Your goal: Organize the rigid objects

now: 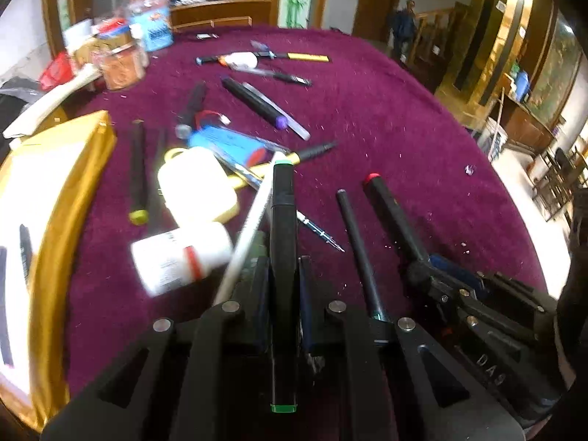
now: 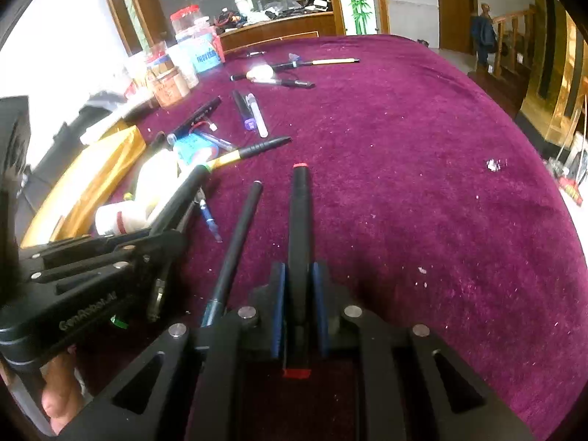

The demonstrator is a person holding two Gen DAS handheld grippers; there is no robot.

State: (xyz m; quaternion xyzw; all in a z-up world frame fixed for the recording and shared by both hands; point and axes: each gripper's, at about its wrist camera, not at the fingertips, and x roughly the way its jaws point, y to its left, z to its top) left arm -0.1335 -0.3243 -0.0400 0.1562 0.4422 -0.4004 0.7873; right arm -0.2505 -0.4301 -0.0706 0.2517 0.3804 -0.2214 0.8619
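**Ana:** Nearest the left wrist lens, the left gripper (image 1: 283, 268) had its jaws pinched narrow on a green-capped black marker (image 1: 282, 220) that ran back toward the camera. Just right of it a slim black pen (image 1: 358, 250) lay on the purple cloth (image 1: 404, 128), and the right gripper (image 1: 422, 261) held a red-capped marker (image 1: 389, 209).

**Ben:** And on the left side?

**Ana:** I counted two white bottles (image 1: 183, 257), a blue battery pack (image 1: 235, 147), and a gold box (image 1: 70, 169) at the left edge. A white rod (image 1: 250, 228) leaned against the left gripper.

**Ben:** From the right wrist view?

**Ana:** The right gripper (image 2: 299, 275) was clamped on the red-capped marker (image 2: 299, 213), tip pointing far. The slim pen (image 2: 239, 242) lay just left; the left gripper (image 2: 161, 242) sat beyond with the green-capped marker (image 2: 183, 191). So two held markers, one loose pen between them.

**Ben:** Risks?

**Ana:** I judged that swinging either long marker might sweep the loose pen or knock a bottle, and the two grippers, being near, could collide.
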